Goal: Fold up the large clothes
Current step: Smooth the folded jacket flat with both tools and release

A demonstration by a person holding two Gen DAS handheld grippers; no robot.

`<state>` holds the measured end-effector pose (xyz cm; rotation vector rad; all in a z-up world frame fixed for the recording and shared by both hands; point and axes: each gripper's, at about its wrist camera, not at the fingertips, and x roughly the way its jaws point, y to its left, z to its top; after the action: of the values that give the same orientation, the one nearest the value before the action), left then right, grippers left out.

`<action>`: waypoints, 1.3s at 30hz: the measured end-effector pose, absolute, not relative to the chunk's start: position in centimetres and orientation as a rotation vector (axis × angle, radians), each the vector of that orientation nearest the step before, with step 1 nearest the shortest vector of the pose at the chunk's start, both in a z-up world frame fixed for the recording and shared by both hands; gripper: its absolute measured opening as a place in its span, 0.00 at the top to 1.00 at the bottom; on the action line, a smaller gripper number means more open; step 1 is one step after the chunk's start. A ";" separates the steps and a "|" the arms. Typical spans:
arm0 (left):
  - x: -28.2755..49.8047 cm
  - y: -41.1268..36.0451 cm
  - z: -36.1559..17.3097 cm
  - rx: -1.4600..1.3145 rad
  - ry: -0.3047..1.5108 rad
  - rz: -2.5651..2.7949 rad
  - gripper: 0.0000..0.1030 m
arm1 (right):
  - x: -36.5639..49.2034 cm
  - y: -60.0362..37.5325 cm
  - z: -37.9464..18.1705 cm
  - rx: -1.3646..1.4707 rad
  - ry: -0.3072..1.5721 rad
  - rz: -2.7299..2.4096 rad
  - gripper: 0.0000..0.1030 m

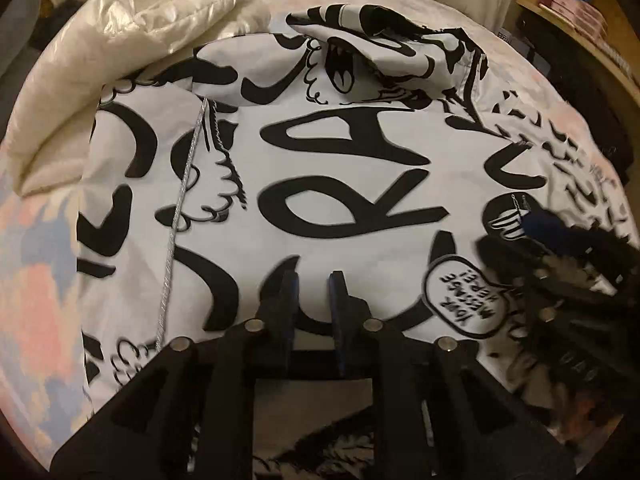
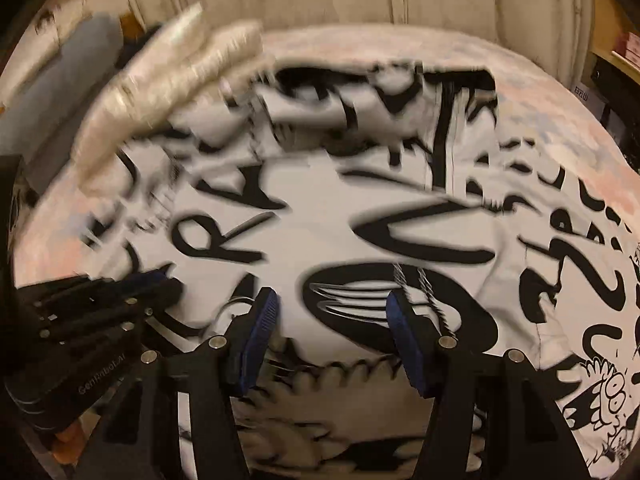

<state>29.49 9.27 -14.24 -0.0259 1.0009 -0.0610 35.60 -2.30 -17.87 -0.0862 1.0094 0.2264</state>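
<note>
Fabric fills my left wrist view: the white jacket (image 1: 320, 184) with big black lettering lies spread across the pastel bedspread (image 1: 36, 240), its silver zipper (image 1: 180, 216) running down the left part. My left gripper (image 1: 313, 280) sits over it with a narrow gap, nothing pinched. A cream puffer coat (image 1: 132, 40) is heaped at the far left. My right gripper (image 1: 560, 248) is a blur at right.

My right wrist view is smeared, yet the right gripper (image 2: 332, 304) stands wide above the jacket (image 2: 320, 208), left gripper (image 2: 152, 284) just beside.
</note>
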 end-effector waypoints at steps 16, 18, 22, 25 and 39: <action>28.1 14.4 -13.0 -0.111 1.012 -0.033 0.85 | 31.9 -13.4 -15.6 -0.029 0.929 -0.002 0.42; 27.1 13.9 -12.3 -0.097 1.004 -0.042 0.84 | 31.4 -13.6 -14.8 -0.025 0.929 0.005 0.42; 25.6 12.8 -10.8 -0.076 0.981 -0.057 0.82 | 29.9 -13.4 -13.2 0.034 0.934 0.037 0.42; 23.7 12.9 -9.1 -0.072 0.963 -0.064 0.76 | 28.6 -13.2 -11.9 0.060 0.929 0.045 0.42; 14.5 14.6 -2.1 -0.054 0.865 -0.038 0.47 | 18.8 -13.4 -5.2 0.101 0.869 0.067 0.42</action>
<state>14.47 14.63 -2.08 -0.0544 0.8653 -0.0380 18.85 -13.42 -5.19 0.1009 0.8686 0.0670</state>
